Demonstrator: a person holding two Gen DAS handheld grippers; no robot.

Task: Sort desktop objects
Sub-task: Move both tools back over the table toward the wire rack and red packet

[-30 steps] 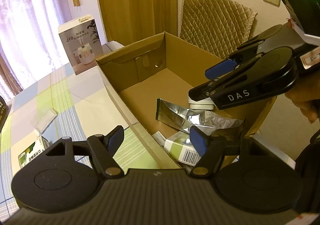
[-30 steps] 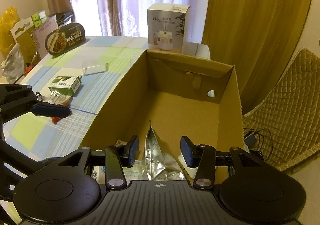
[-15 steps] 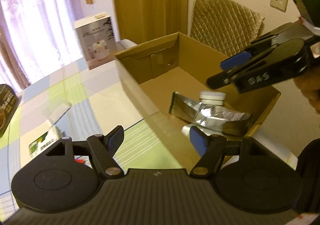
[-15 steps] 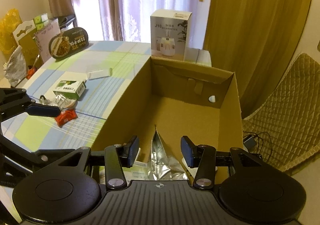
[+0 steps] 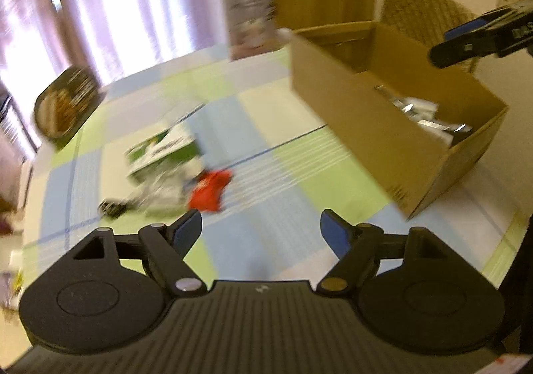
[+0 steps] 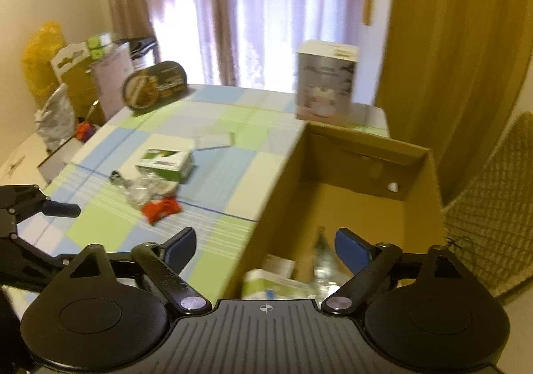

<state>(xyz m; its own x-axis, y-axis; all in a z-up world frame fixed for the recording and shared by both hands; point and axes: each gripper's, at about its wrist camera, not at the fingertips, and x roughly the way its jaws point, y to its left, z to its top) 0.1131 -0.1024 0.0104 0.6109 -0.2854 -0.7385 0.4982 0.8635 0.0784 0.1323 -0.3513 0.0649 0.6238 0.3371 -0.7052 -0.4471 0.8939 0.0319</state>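
Two empty grippers, fingers apart; red packet point(image 5: 210, 189) lies ahead-left of left gripper point(image 5: 261, 234), nearer than right gripper point(image 6: 265, 245).

L gripper point(image 5: 261, 231) swings away from the cardboard box point(image 5: 383, 127) toward the table's loose items: red packet point(image 5: 210, 189), green-white carton point(image 5: 163, 149) & crumpled clear wrapper point(image 5: 156, 190) now sit ahead of its fingers, box off to the side. R gripper point(image 6: 265, 245) pulls back/up from box interior; its jaws spread wider than 1 s ago. Both views now motion-blurred.
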